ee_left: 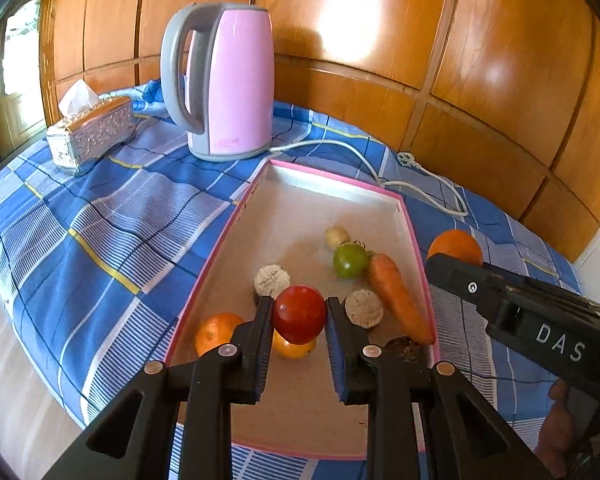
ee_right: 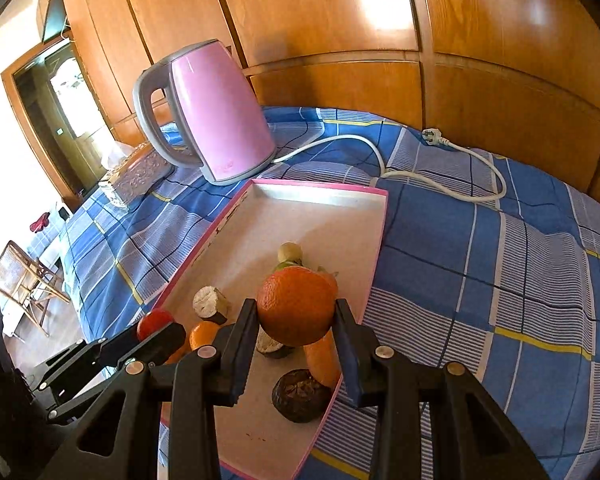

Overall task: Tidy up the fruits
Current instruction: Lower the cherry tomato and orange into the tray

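My left gripper (ee_left: 299, 314) is shut on a red tomato (ee_left: 299, 313), held over the pink-rimmed tray (ee_left: 284, 216). My right gripper (ee_right: 296, 310) is shut on an orange (ee_right: 296, 306) above the tray's (ee_right: 332, 216) near right part. That orange (ee_left: 455, 246) and the right gripper's body (ee_left: 540, 320) show at the right of the left wrist view. In the tray lie a carrot (ee_left: 398, 296), a green tomato (ee_left: 350, 259), a small pale fruit (ee_left: 337, 237), two cut pale-faced pieces (ee_left: 272, 280) (ee_left: 364, 307), two small oranges (ee_left: 216, 332) (ee_left: 294, 346) and a dark wrinkled fruit (ee_right: 298, 396).
The tray rests on a blue checked cloth (ee_left: 112, 220). Behind it stand a pink kettle (ee_left: 224, 80) with a white cord and plug (ee_right: 432, 136), and a silver tissue box (ee_left: 90, 132) at the left. Wooden panels (ee_left: 380, 40) close the back. The cloth's edge drops to the floor at the left.
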`<state>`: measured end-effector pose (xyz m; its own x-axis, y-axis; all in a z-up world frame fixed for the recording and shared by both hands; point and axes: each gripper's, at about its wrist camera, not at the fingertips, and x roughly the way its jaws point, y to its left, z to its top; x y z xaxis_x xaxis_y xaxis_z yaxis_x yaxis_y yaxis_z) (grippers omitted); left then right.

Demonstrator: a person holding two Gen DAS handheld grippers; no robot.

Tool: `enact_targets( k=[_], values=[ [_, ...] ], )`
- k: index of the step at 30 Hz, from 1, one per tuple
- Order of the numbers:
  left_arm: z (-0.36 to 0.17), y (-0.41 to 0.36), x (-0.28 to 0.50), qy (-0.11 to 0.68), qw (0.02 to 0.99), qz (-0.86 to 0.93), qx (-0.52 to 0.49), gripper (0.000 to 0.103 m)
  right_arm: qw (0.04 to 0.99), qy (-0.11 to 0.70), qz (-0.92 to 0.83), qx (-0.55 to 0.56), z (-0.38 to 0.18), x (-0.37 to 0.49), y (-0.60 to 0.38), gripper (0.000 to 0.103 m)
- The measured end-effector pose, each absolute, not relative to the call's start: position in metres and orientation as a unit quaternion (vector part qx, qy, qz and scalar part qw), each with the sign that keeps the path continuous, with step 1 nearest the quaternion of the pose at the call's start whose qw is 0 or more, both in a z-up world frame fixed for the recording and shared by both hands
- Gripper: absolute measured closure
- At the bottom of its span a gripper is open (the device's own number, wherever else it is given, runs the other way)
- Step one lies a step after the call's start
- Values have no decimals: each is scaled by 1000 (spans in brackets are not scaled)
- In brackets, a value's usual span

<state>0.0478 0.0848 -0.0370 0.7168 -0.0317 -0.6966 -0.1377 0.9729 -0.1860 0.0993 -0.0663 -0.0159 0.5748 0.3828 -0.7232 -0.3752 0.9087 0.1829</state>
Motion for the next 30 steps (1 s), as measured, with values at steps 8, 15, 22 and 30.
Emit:
enact_targets(
  k=[8, 15, 22, 30],
  values=[
    [-45, 91, 52, 382, 916, 35, -115, 78, 882, 419, 216, 14, -23, 100, -70, 65],
    [-42, 89, 58, 375, 920, 31, -108, 78, 883, 419, 212, 15, -23, 110, -68, 65],
    [-40, 87, 70, 372, 922, 33, -103, 78, 882, 420, 215, 11, -23, 124, -58, 65],
    [-49, 91, 81, 381, 918, 36, -103, 77, 876, 430, 218, 17, -30, 139, -49, 65]
  ],
)
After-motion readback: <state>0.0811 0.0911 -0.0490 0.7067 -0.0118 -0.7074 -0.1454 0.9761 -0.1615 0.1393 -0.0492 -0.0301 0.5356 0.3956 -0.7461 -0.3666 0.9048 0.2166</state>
